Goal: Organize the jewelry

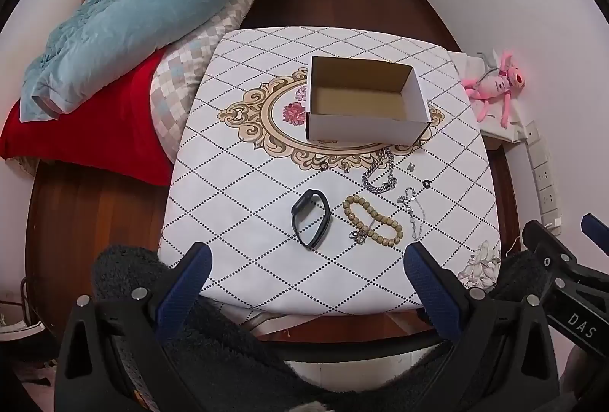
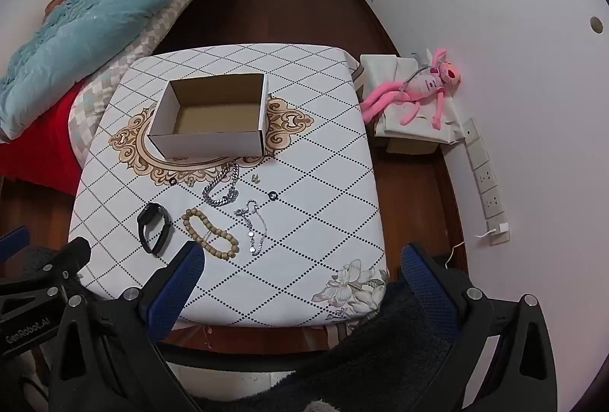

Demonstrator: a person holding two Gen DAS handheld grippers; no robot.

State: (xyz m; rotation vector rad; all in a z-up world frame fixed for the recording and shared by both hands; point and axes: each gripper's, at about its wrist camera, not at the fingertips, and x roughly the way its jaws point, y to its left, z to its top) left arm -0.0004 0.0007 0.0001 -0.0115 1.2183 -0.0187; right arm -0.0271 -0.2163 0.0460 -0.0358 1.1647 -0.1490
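Jewelry spread on the tablecloth point(image 1: 243, 153) just in front of the open cardboard box point(image 1: 365, 100), nothing yet inside. Nearest the box: heavy silver chain point(image 1: 378, 172), with small rings and earrings beside it. Farther out from the box: black wristband point(image 1: 311, 218), beaded bracelet point(image 1: 375, 221), thin silver bracelet point(image 1: 413, 214). Left gripper point(image 1: 304, 271) and right gripper point(image 2: 300, 267) both held back from the box at the near table edge, jaws apart, empty. Likely first step: one piece lifted and carried to the box. Advisable to start with the wristband or beads (bulky, easy to pinch), closing across a single strand; fine chain best taken at a bunched spot to avoid dragging neighbours.
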